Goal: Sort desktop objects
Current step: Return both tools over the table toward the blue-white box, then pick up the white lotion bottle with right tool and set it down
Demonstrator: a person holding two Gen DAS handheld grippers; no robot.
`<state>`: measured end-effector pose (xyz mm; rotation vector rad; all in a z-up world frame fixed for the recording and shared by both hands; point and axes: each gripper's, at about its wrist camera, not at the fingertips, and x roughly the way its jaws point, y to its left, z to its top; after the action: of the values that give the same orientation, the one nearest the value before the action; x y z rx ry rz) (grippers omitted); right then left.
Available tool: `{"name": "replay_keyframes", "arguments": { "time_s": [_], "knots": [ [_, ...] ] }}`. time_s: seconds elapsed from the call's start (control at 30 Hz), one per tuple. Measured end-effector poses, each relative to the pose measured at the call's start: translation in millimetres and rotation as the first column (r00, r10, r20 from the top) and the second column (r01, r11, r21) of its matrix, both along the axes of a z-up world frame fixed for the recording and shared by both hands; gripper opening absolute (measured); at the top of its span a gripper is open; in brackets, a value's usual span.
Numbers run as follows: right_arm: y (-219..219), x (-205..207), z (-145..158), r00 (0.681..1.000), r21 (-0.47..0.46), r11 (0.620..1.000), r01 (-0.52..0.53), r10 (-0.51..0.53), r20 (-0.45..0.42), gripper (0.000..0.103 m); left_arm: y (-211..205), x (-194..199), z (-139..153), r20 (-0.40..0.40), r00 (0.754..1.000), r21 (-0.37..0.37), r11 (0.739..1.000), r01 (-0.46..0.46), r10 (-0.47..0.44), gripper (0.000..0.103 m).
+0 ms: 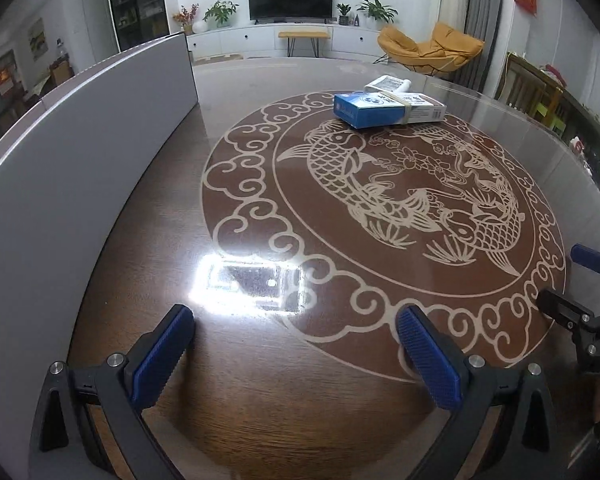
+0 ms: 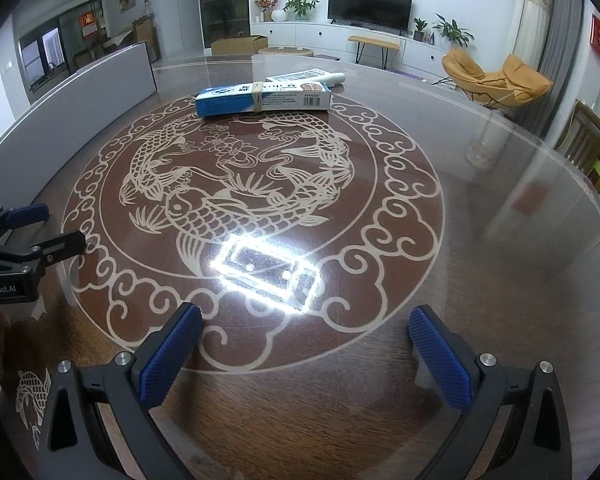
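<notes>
Grippers are both idle. The left gripper (image 1: 296, 324) has its blue pads (image 1: 162, 354) spread wide with nothing between them, poised over the near part of the glass-topped table (image 1: 260, 400). The right gripper (image 2: 306, 328) is likewise spread and empty, just beside the left one over the near edge.

Ahead, across the fish medallion (image 2: 240, 200), a blue and white carton (image 2: 262, 98) bound by a rubber band (image 2: 257, 96) lies flat at the far rim of the pattern. A white tube (image 2: 312, 77) lies just behind it; whether the two touch cannot be told from these angles. A grey panel (image 1: 80, 152) stands along the left side.

Judgement: the sort has not begun; this is the approach stage. The next move calls for one gripper to travel well forward, align its spread fingers across the carton's narrow width, and close without disturbing the tube. No sorting destination is evident.
</notes>
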<state>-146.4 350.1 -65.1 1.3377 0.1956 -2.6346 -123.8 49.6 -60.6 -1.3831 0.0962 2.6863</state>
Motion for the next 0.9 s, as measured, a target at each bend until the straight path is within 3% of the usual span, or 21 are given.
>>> {"name": "replay_keyframes", "arguments": {
  "time_s": [0.3, 0.4, 0.57, 0.77, 0.83, 0.9],
  "knots": [
    [1.0, -11.0, -0.2, 1.000, -0.019, 1.000, -0.025, 0.025, 0.017, 0.103, 0.0, 0.2, 0.1, 0.000, 1.000, 0.000, 1.000, 0.000, 0.000, 0.103],
    [9.5, -57.5, -1.6, 0.999, -0.014, 0.999, -0.047, 0.047, 0.022, 0.103, 0.0, 0.7, 0.3, 0.000, 1.000, 0.000, 1.000, 0.000, 0.000, 0.103],
    [49.6, -157.5, -3.8, 0.986, -0.016, 0.986, 0.167, -0.167, 0.016, 0.103, -0.1, 0.2, 0.2, 0.000, 1.000, 0.000, 1.000, 0.000, 0.000, 0.103],
    [51.4, -222.3, -3.5, 0.947, -0.016, 0.946, 0.323, -0.322, 0.015, 0.103, -0.1, 0.5, 0.3, 0.000, 1.000, 0.000, 1.000, 0.000, 0.000, 0.103],
    [40.2, -235.1, -2.6, 0.949, -0.018, 0.949, 0.315, -0.315, 0.016, 0.103, 0.0, 0.3, 0.3, 0.000, 1.000, 0.000, 1.000, 0.000, 0.000, 0.103],
    [20.7, -241.8, -2.3, 0.974, -0.024, 0.974, 0.224, -0.224, 0.015, 0.103, 0.1, 0.2, 0.2, 0.000, 1.000, 0.000, 1.000, 0.000, 0.000, 0.103]
  ]
}}
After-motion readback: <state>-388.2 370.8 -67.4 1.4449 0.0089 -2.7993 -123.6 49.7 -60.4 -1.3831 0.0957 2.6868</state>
